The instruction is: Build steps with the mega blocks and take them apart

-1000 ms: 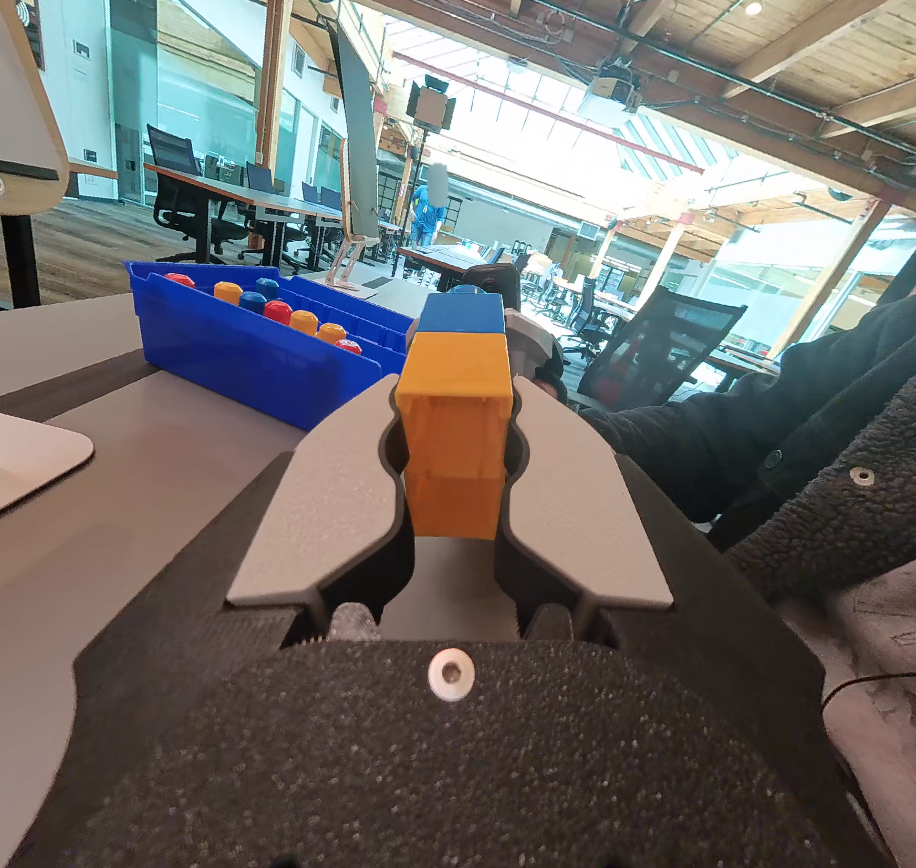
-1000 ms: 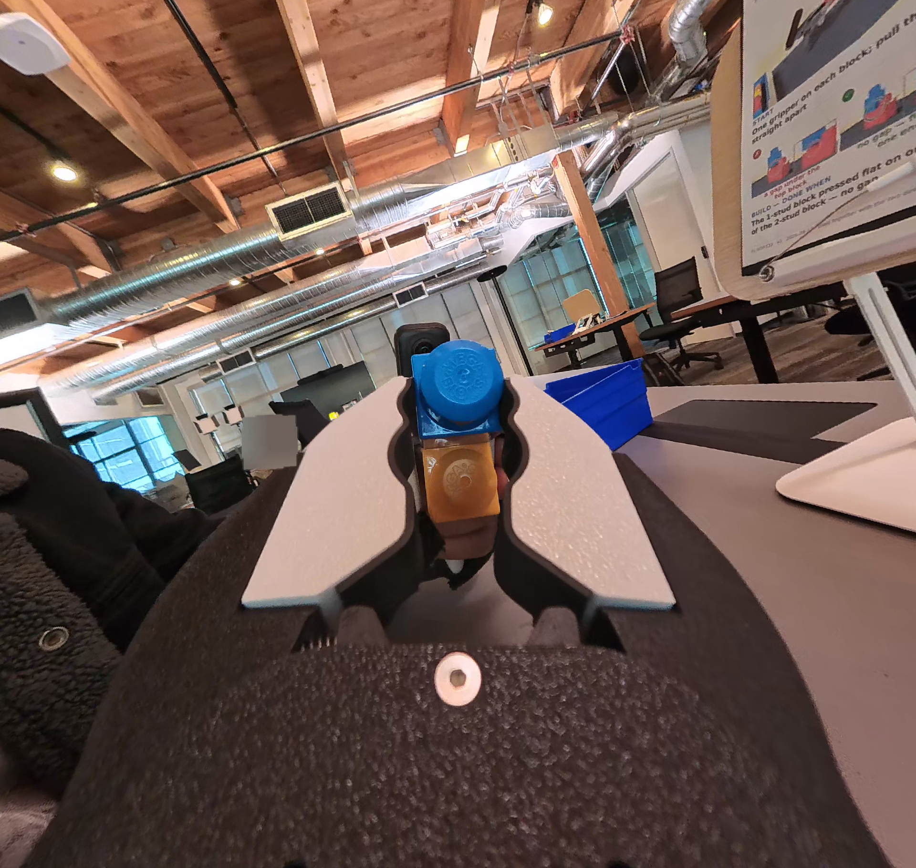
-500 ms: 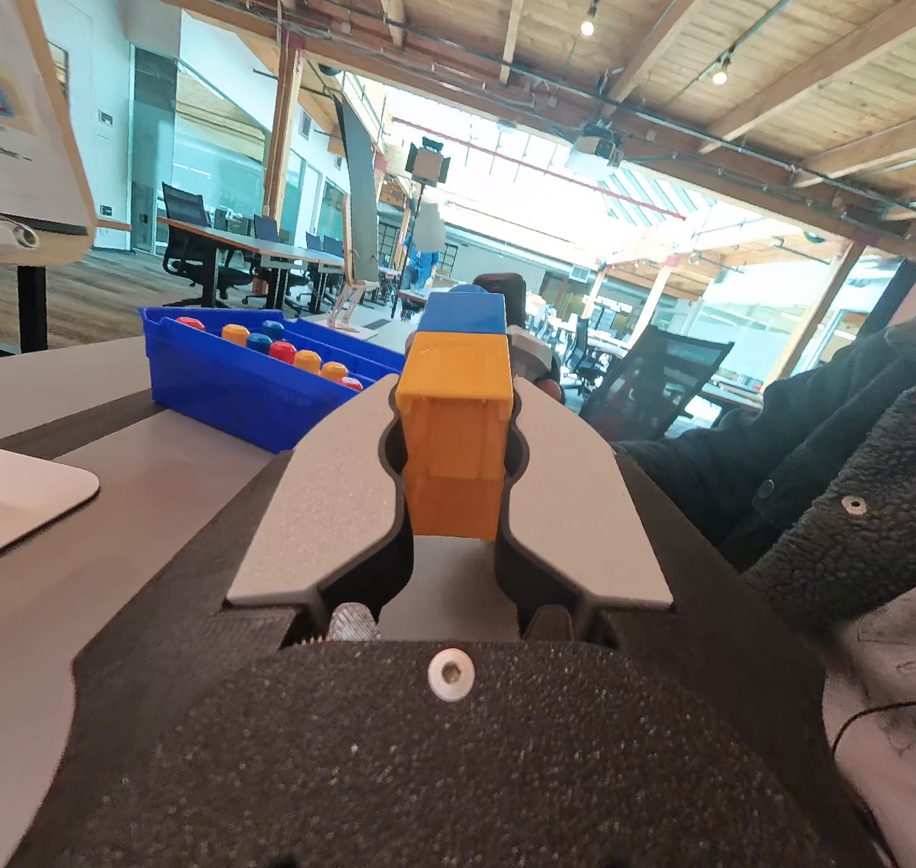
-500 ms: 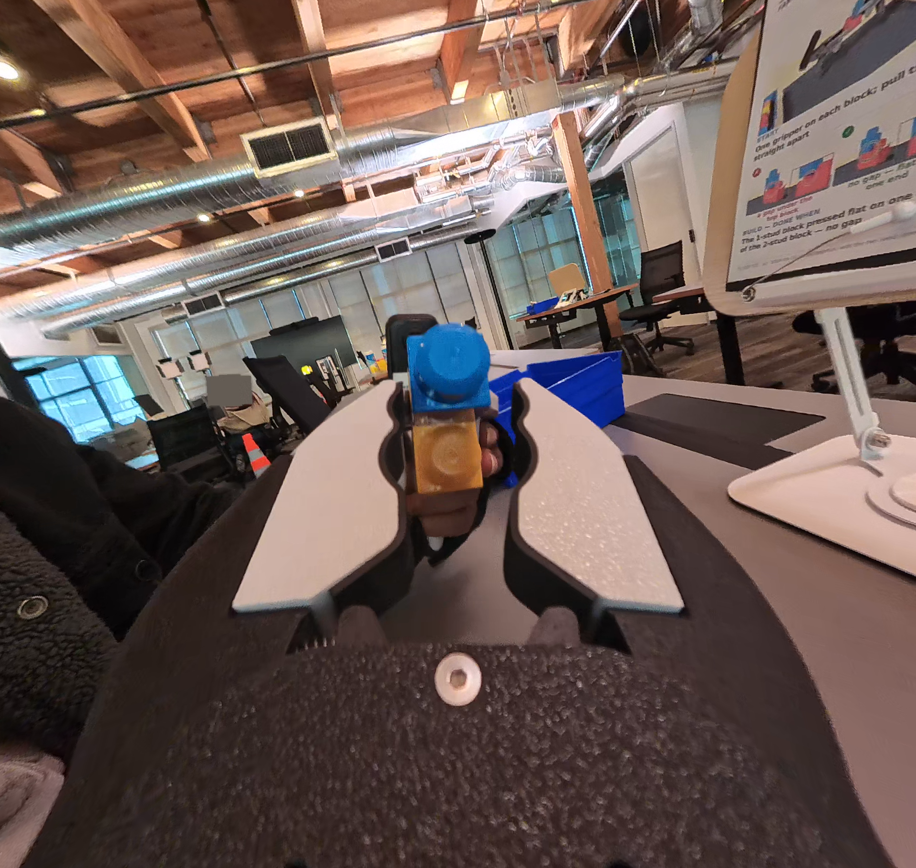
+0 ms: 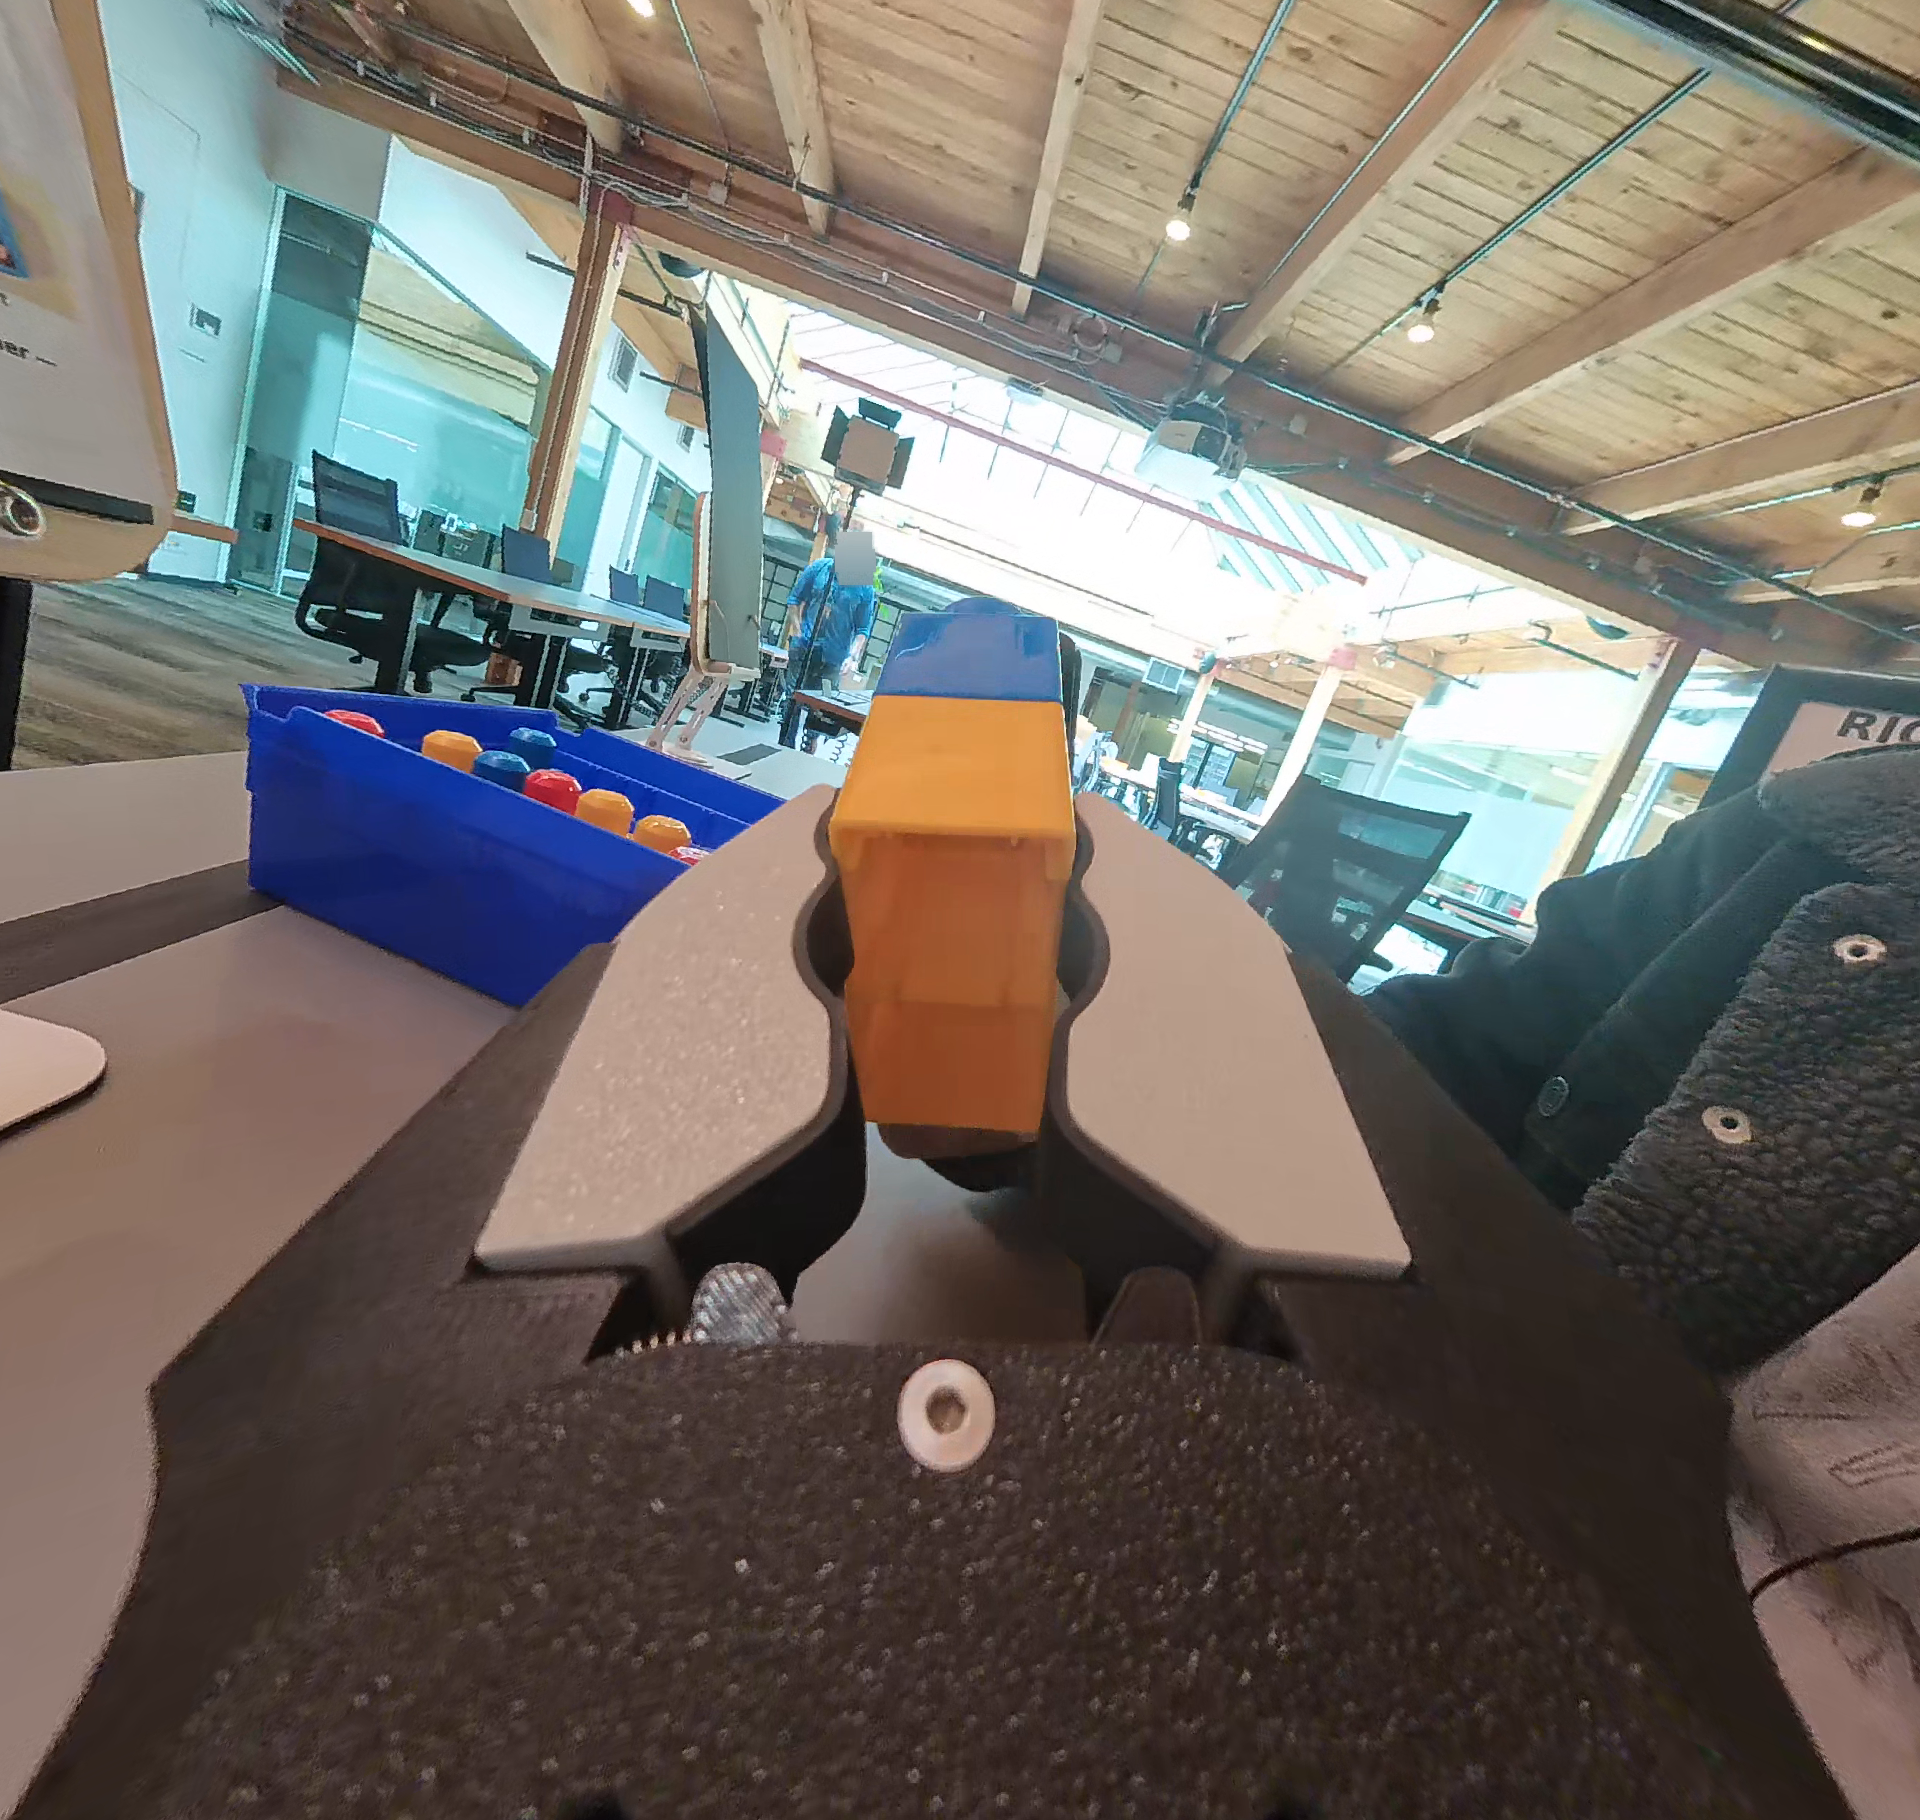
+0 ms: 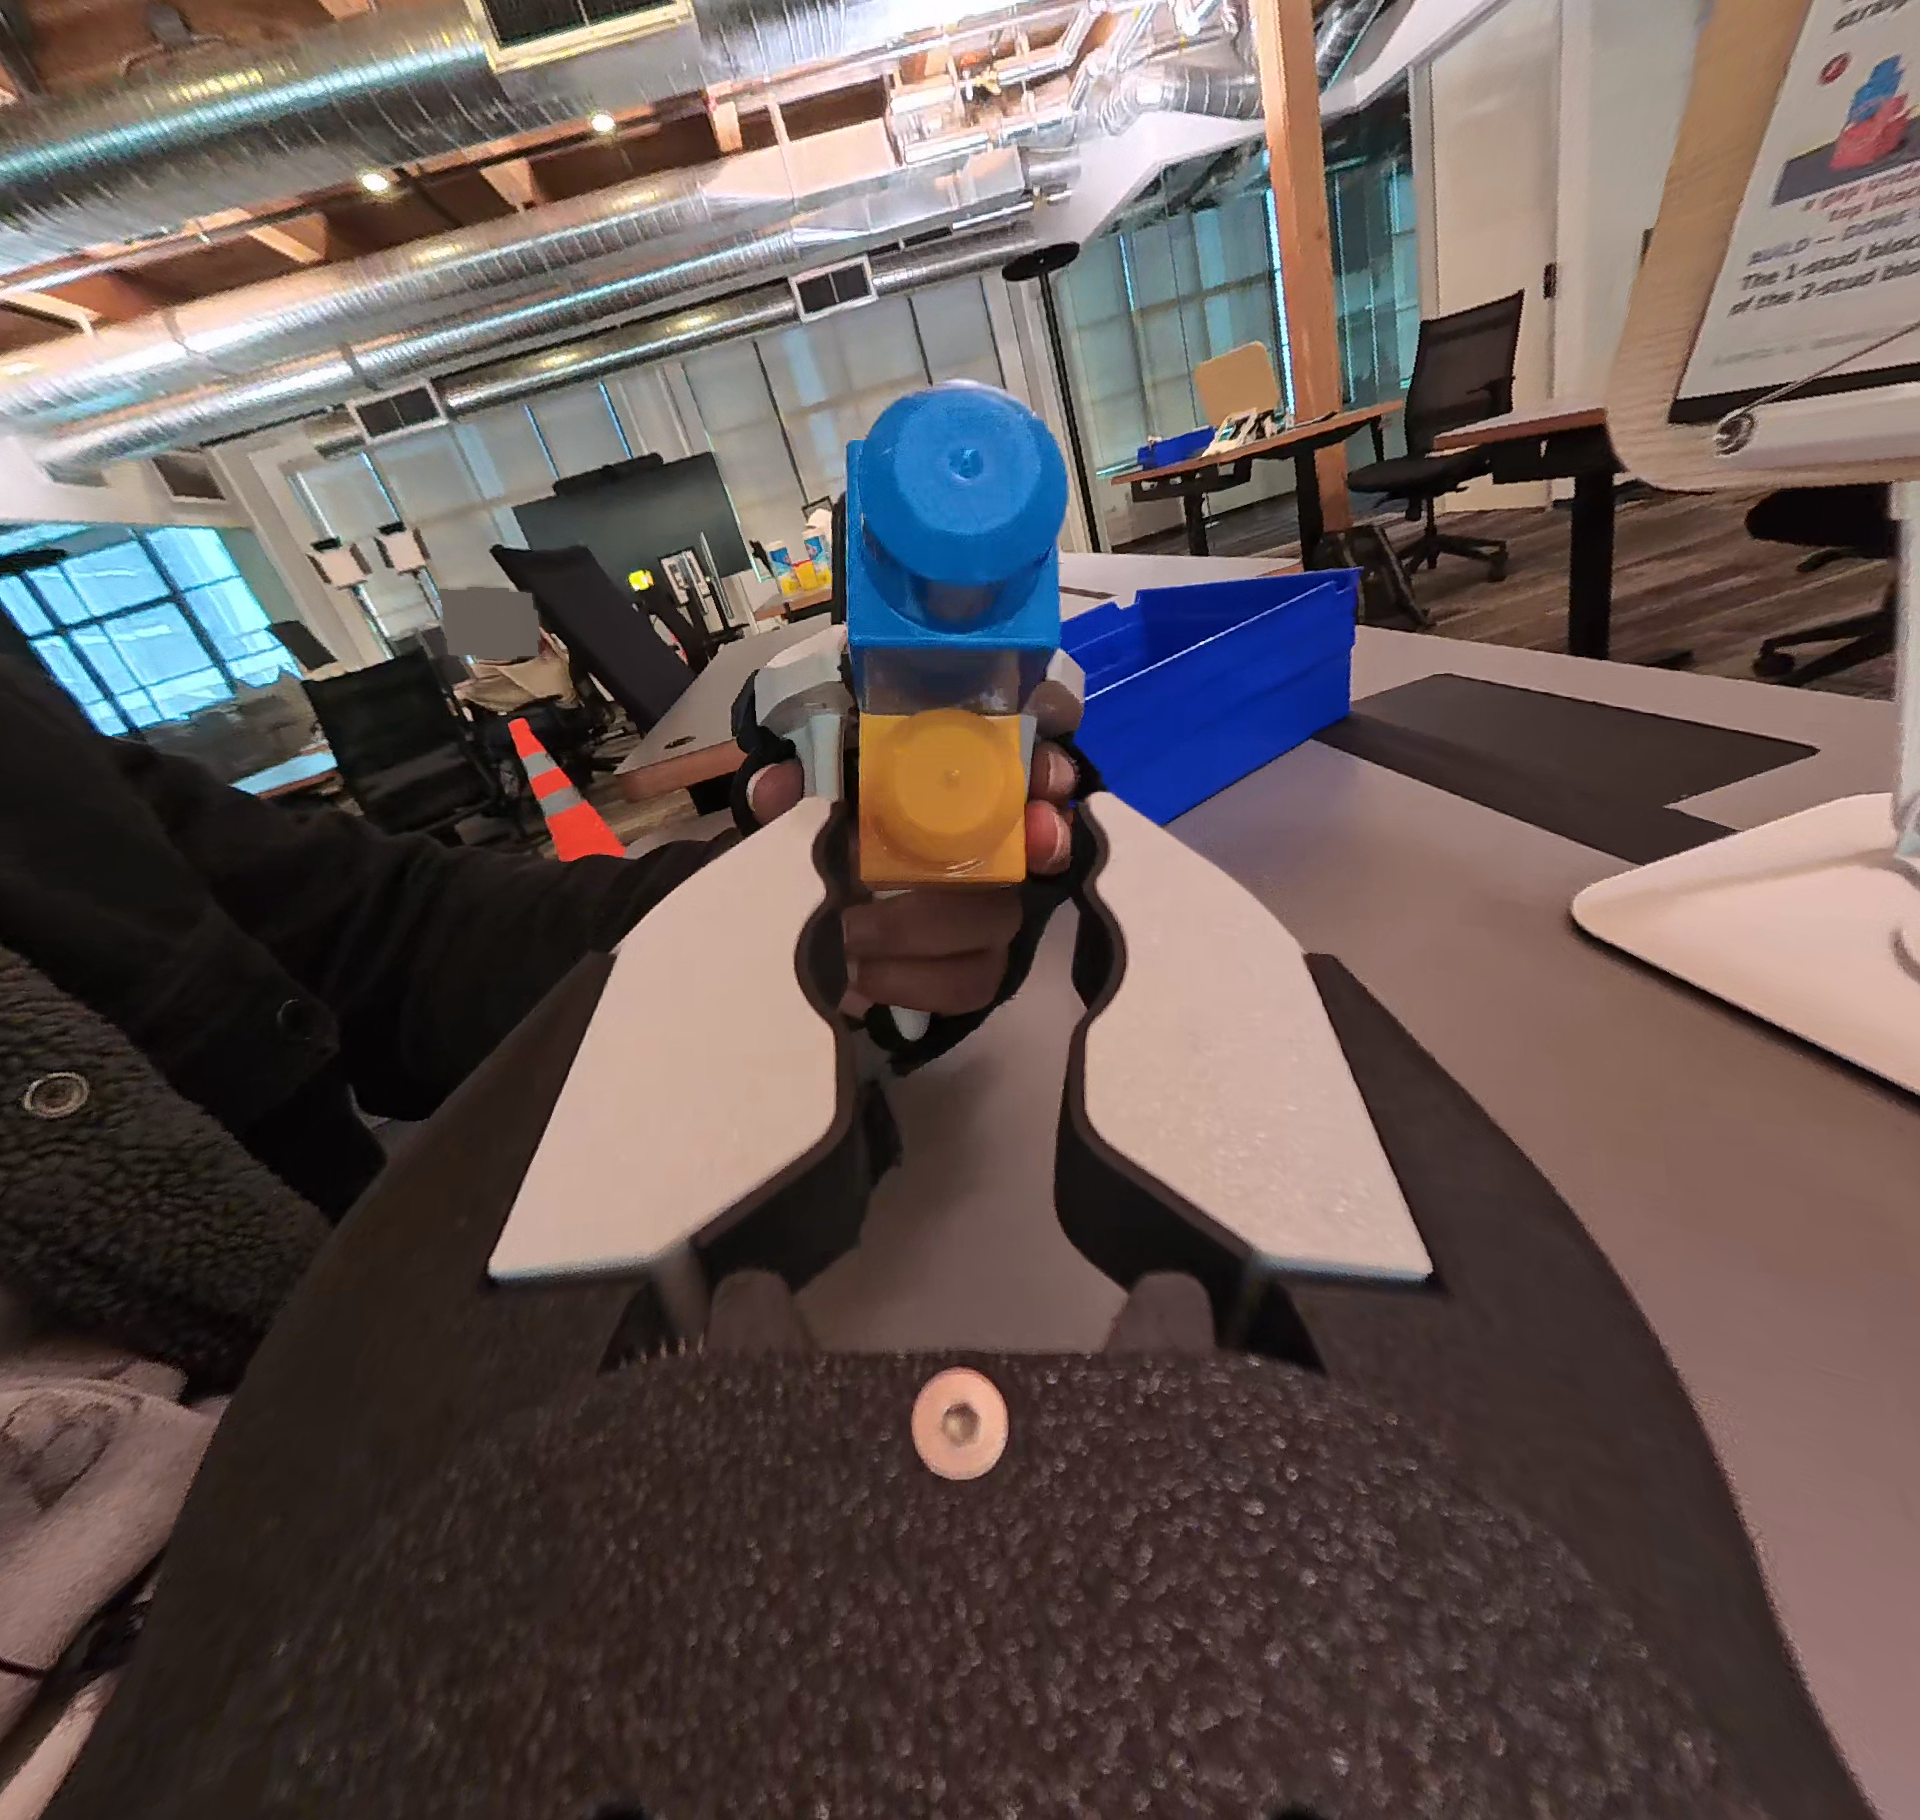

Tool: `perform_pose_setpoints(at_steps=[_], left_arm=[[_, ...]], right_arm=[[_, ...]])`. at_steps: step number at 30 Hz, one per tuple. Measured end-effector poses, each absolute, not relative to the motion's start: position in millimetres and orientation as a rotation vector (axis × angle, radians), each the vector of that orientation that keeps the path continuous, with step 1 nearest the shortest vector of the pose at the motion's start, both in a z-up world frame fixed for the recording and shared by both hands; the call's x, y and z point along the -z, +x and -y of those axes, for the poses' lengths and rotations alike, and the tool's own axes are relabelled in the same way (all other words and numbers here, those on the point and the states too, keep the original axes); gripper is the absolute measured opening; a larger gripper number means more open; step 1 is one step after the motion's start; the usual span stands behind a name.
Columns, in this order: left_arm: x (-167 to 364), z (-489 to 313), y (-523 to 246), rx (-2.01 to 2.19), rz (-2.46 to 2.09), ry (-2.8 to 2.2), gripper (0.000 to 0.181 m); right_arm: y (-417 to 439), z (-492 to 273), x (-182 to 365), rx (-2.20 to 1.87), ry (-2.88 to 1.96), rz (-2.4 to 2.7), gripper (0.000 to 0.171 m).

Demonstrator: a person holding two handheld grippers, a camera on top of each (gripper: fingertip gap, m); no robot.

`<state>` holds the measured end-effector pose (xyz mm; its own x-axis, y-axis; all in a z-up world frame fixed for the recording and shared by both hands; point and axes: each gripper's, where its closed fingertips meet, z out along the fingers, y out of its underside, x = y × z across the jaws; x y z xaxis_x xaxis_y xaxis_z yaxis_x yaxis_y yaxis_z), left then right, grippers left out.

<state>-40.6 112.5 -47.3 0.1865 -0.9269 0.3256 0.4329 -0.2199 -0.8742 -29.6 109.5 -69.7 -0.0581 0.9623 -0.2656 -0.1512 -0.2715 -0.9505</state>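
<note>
- Left claw (image 5: 951, 939) clamps the orange block (image 5: 951, 949), raised off the worktop (image 5: 260, 1064), studs facing away.
- Blue block (image 6: 951, 565) sits on one end: a step.
- Right claw (image 6: 951, 897) gapes, empty, facing the studs.

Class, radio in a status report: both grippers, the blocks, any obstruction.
Left gripper shut on orange block. Right gripper open, clear of blocks. Blue block seated on orange. Nothing in the way; blue bin off to side.
</note>
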Motion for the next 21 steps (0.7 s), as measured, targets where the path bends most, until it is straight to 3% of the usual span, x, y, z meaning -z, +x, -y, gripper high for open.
perform_pose_setpoints(at_steps=[6,21], left_arm=[[49.0,-110.4,-36.9,1.375,-0.585,-1.195,0.038],[59.8,-120.8,-43.9,1.199,-0.648,-1.272,0.046]], right_arm=[[-30.7,-105.8,68.5,-1.515,-1.251,0.976,0.028],[-8.5,-126.3,56.5,-1.262,-1.328,1.055,0.028]])
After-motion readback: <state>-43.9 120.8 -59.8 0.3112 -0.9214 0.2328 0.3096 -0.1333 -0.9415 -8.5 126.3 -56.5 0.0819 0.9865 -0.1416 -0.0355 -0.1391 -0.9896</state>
